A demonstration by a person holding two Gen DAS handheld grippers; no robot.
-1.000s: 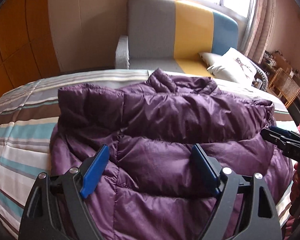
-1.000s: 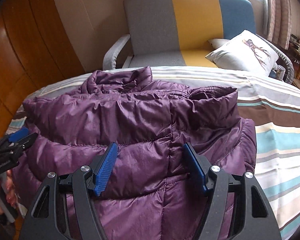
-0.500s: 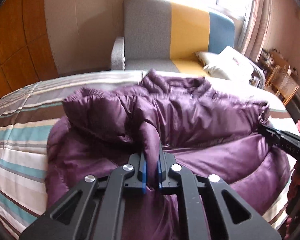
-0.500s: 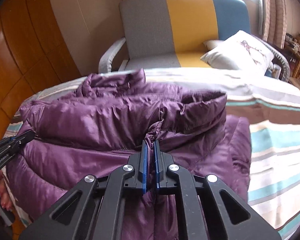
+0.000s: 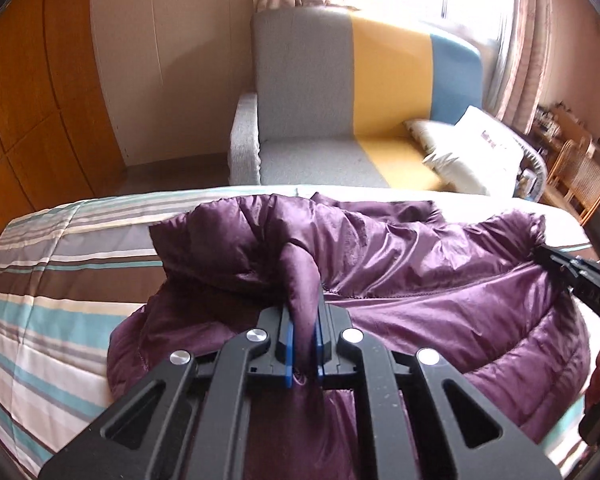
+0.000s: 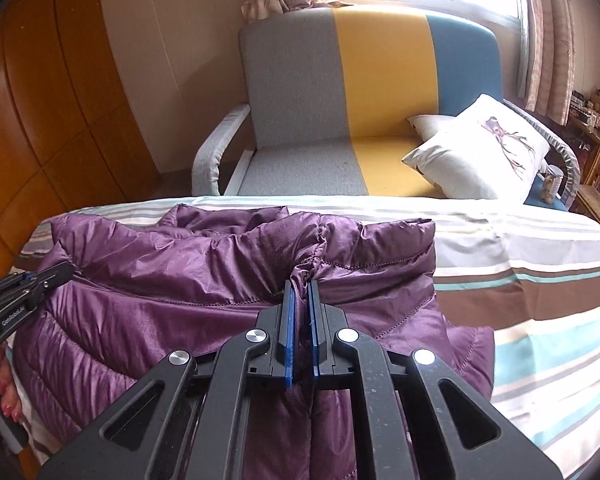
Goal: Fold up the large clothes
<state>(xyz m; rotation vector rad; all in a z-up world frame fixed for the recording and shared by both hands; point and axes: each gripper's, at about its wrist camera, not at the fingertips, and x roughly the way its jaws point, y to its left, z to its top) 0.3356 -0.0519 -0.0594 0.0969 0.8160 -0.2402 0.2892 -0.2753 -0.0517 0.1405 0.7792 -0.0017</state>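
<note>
Left tongs (image 5: 304, 330) and right tongs (image 6: 300, 312) both clamped on puffy purple quilted jacket (image 6: 180, 280), at 6 o'clock on striped bed (image 6: 540, 300).

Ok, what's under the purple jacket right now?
The striped bedsheet shows around the purple puffer jacket; whatever lies directly beneath the jacket is covered. Both tools, left tool and right tool, pinch its fabric.

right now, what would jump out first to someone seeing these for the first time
The shiny purple puffer jacket sprawled across the striped bedspread fills the middle of both views. Each claw, left and right, is shut on a pinch of its fabric. Behind the bed stands a grey, yellow and blue armchair with a white cushion.
</note>
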